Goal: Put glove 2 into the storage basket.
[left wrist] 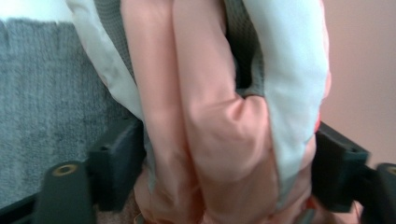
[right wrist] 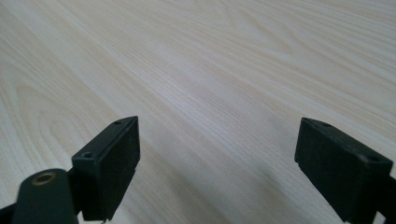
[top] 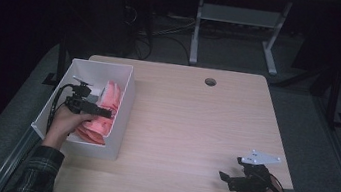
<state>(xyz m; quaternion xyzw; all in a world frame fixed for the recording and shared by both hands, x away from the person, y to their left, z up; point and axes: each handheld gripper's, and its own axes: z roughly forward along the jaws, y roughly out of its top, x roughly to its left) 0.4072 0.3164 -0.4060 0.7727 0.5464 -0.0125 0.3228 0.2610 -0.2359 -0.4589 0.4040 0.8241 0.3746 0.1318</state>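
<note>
A white bin point(top: 102, 64) stands on the left part of the wooden table point(top: 190, 124), with a bundle of pink and pale cloth point(top: 107, 105) inside it. My left gripper point(top: 108, 113) reaches into the bin. In the left gripper view the folded pink cloth point(left wrist: 210, 116) fills the gap between the jaws, and the left gripper point(left wrist: 226, 172) is shut on it. My right gripper point(top: 227, 177) rests low over the table near the front right. It point(right wrist: 217, 163) is open, with bare wood point(right wrist: 210, 70) between its jaws.
A grey fuzzy fabric point(left wrist: 42, 102) lies to the left of the held cloth. A small round hole point(top: 210, 82) is in the table near its far edge. Beyond the table, on the dark floor, are cables and the legs of another desk point(top: 196, 34).
</note>
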